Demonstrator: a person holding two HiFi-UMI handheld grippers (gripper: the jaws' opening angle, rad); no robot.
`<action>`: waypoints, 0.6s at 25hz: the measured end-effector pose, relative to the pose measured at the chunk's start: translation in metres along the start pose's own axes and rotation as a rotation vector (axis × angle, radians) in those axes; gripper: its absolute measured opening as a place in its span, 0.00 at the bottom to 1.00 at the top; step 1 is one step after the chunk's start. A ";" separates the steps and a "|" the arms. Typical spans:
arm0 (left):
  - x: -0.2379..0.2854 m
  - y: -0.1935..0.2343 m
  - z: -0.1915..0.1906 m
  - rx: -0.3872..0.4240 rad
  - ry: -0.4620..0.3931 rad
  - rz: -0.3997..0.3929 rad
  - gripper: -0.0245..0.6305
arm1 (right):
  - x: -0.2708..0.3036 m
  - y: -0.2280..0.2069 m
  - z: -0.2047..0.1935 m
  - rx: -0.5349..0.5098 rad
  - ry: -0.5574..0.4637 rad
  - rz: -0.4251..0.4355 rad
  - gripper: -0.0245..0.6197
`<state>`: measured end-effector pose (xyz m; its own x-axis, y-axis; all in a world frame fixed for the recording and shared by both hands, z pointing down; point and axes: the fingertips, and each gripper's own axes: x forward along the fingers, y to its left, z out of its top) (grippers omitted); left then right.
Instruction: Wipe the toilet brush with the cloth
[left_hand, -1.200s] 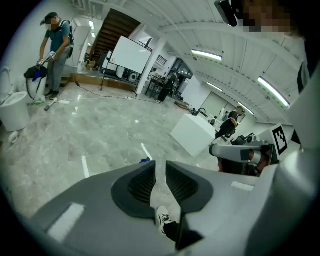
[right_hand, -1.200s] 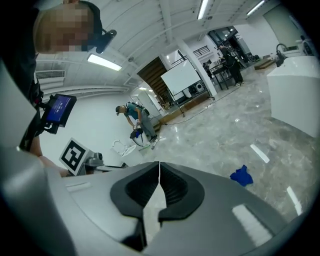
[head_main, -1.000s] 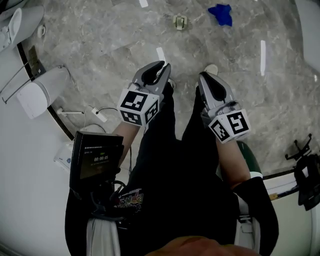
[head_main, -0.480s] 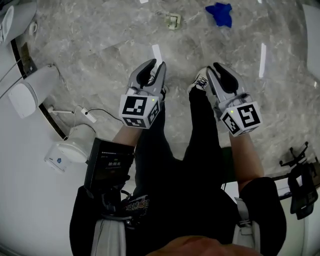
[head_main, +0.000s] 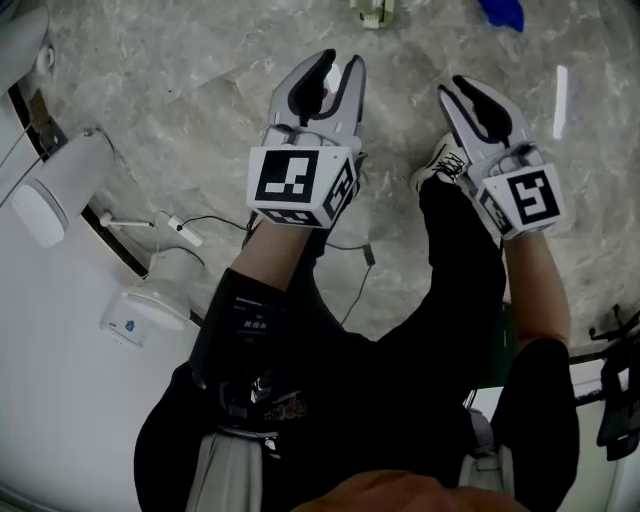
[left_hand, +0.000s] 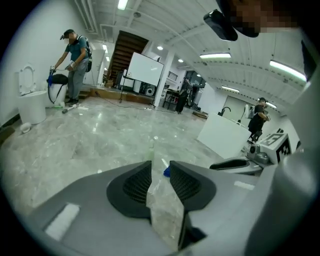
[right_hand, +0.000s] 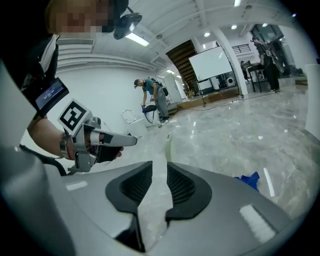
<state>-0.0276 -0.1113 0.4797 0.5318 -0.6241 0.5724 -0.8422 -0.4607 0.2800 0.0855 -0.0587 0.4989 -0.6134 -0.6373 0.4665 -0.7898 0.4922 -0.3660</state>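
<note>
The blue cloth (head_main: 502, 12) lies crumpled on the marble floor at the head view's top edge, well ahead of both grippers. It also shows as a blue patch (left_hand: 166, 171) between the left jaws and low at the right (right_hand: 248, 180) in the right gripper view. My left gripper (head_main: 340, 60) is open with nothing between its jaws, which have just been opening. My right gripper (head_main: 457, 86) is open and empty too, having opened a little within this second. I cannot pick out a toilet brush for certain.
A small pale object (head_main: 372, 10) sits on the floor left of the cloth. White bathroom fixtures (head_main: 60, 185) and a thin cable (head_main: 215, 222) line the left wall. A toilet (left_hand: 30, 100) and a bending person (left_hand: 75, 62) are far off. My legs and shoe (head_main: 440, 165) are below the grippers.
Both grippers have sunk toward the floor and reach further forward. The jaws of both stand wider than before. The cloth has slid to the head view's top edge.
</note>
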 end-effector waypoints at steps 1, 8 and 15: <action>0.003 0.004 -0.004 0.025 -0.020 -0.003 0.21 | 0.007 -0.001 -0.006 -0.027 -0.005 0.003 0.19; 0.047 0.031 -0.028 0.095 -0.101 -0.054 0.30 | 0.073 -0.047 -0.066 -0.154 0.045 0.024 0.21; 0.081 0.032 0.009 0.270 -0.242 -0.124 0.29 | 0.135 -0.178 -0.108 -0.184 0.097 -0.179 0.22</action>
<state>-0.0109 -0.1817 0.5280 0.6610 -0.6693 0.3393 -0.7335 -0.6717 0.1039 0.1427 -0.1680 0.7138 -0.4542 -0.6684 0.5889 -0.8678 0.4816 -0.1227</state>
